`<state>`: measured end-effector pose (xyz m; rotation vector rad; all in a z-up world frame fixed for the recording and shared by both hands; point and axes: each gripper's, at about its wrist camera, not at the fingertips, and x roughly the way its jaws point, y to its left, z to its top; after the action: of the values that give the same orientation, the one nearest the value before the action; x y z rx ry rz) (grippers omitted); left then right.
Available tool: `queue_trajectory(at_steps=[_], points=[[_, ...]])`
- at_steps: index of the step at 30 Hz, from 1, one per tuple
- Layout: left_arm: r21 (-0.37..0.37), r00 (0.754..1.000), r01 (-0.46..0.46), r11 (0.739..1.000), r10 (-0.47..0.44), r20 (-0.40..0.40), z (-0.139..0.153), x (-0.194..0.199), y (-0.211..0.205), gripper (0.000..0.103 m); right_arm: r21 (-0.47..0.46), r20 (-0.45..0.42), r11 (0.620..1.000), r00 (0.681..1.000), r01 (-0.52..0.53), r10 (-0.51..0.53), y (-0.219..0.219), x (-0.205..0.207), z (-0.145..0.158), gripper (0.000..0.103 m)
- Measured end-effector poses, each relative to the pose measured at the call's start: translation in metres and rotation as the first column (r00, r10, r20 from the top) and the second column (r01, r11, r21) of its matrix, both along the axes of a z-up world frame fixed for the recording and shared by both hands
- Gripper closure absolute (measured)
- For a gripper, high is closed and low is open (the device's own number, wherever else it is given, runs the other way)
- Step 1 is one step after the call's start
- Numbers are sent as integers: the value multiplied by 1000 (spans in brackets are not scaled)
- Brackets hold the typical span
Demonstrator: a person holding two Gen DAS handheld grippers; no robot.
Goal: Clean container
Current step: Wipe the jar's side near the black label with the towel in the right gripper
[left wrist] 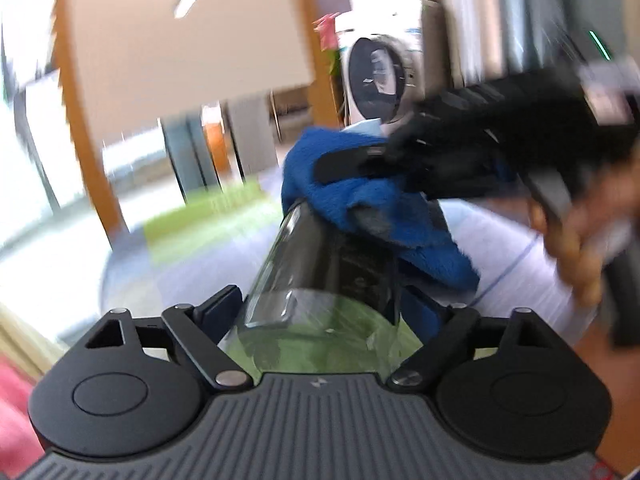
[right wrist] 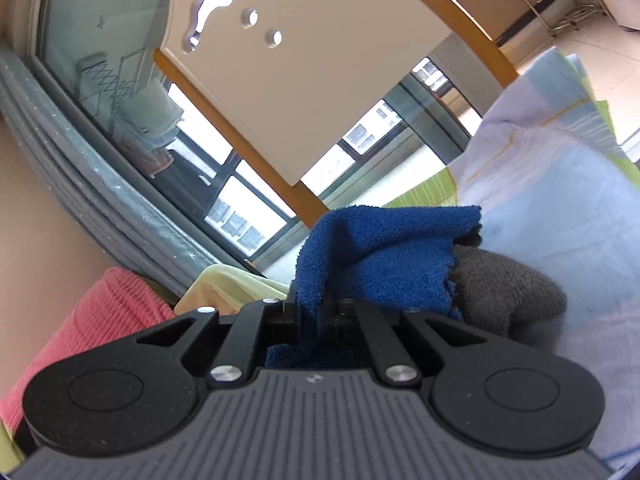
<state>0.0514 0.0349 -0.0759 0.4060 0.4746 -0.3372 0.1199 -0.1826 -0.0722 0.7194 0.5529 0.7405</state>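
A clear, round container (left wrist: 320,264) lies between the fingers of my left gripper (left wrist: 320,306), which is shut on its lower body; its open mouth points away from the camera. A blue cloth (left wrist: 360,196) with a grey underside drapes over that mouth. My right gripper (left wrist: 344,170) comes in from the right, held by a person's hand (left wrist: 572,248), and pinches the cloth. In the right wrist view the right gripper (right wrist: 316,314) is shut on the blue cloth (right wrist: 384,252), and the cloth's grey side (right wrist: 504,296) hangs to the right. The container is hidden in that view.
A pale blue, white and green sheet (right wrist: 560,200) covers the surface below. A pink towel (right wrist: 100,320) and a yellow cloth (right wrist: 232,284) lie to the left. A washing machine (left wrist: 376,76) stands behind, and large windows (right wrist: 240,200) with a grey curtain (right wrist: 80,168) fill the far side.
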Motion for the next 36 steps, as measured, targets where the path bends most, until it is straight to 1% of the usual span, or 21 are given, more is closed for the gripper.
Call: queue_trajectory(at_steps=[1, 2, 3, 5, 7, 9, 12, 14, 16, 19, 23, 27, 31, 32, 34, 35, 36], points=[[37, 1000, 9, 999, -10, 21, -2, -2, -4, 17, -13, -1, 1000, 1000, 3, -3, 0, -3, 2, 99], [47, 1000, 12, 999, -13, 26, -3, -3, -5, 17, -27, -2, 1000, 1000, 4, -4, -1, -6, 5, 99], [51, 999, 14, 999, -16, 28, -3, -3, -5, 17, -26, -4, 1000, 1000, -7, 6, -2, -9, 6, 96], [41, 1000, 5, 999, -5, 21, -2, 1, -3, 18, -12, -3, 999, 999, -44, 44, -4, -16, 9, 96], [24, 1000, -1, 1000, 1, 11, 0, 5, 0, 18, -9, 4, 994, 994, -109, 109, 2, -23, 14, 96], [21, 1000, -1, 1000, 0, 9, 1, 1, 0, 18, -20, 9, 983, 983, -185, 185, 13, -28, 18, 96], [34, 1000, 4, 999, -4, 16, 1, -8, -3, 19, -65, 8, 963, 965, -261, 262, 33, -30, 21, 96], [41, 1000, 7, 999, -7, 19, 1, -9, -4, 19, -93, -11, 954, 959, -284, 284, 44, -26, 17, 96], [38, 1000, 5, 999, -6, 16, 1, -8, -5, 19, -55, -26, 955, 956, -292, 291, 46, -21, 11, 99], [32, 1000, 2, 999, -3, 11, 2, -6, -5, 19, -42, -27, 959, 960, -280, 279, 47, -14, 6, 102], [29, 1000, -3, 1000, 3, 6, 2, -4, -7, 19, -78, 10, 964, 966, -256, 257, 51, -7, 7, 102], [35, 1000, -2, 999, 1, 10, 1, -5, -10, 19, -120, 40, 978, 984, -170, 175, 48, 5, 10, 102], [39, 1000, 0, 999, -1, 12, 1, -5, -13, 18, -161, 69, 983, 993, -88, 100, 42, 16, 15, 102], [41, 1000, 1, 999, -2, 14, 0, -5, -14, 18, -164, 72, 984, 994, -66, 79, 40, 18, 15, 102], [38, 1000, -3, 999, 3, 11, 0, -5, -15, 17, -144, 66, 988, 996, -54, 64, 36, 19, 14, 102], [28, 1000, -5, 1000, 4, 3, 1, -5, -14, 17, -133, 62, 990, 996, -50, 58, 35, 20, 13, 102], [2, 1000, -6, 1000, 6, -10, 3, -4, -11, 16, -121, 58, 992, 997, -46, 53, 34, 20, 12, 102]])
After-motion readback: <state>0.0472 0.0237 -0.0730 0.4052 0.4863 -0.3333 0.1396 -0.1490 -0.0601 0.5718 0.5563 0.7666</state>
